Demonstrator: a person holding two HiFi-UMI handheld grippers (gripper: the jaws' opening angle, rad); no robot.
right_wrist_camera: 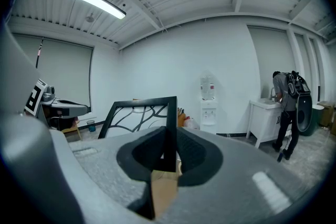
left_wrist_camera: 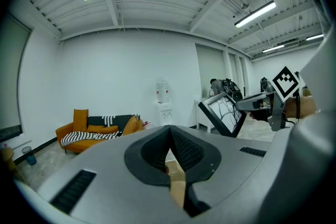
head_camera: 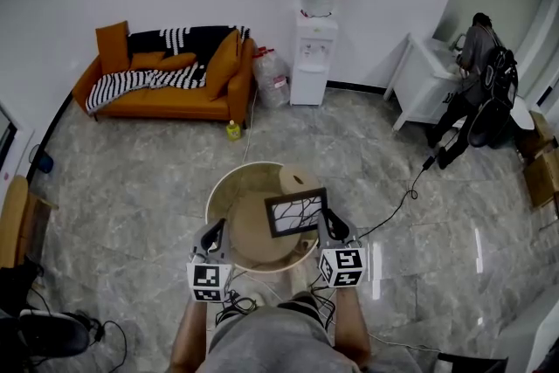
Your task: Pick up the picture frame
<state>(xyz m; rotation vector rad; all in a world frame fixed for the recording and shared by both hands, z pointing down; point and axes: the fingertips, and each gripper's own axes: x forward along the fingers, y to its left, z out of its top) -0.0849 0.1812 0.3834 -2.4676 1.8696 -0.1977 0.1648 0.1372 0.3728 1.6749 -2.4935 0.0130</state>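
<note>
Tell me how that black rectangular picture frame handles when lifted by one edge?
Probably stiff: the black rectangular picture frame looks flat though pinched at one edge by the right gripper. Likely light; held off-centre, it might pivot or slip.

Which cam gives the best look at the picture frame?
Head view: the whole picture frame shows, over the round table, with the right gripper shut on its right edge. Right gripper view: its lower part is hidden behind the jaws. Left gripper view: small, tilted, off to the right.
</note>
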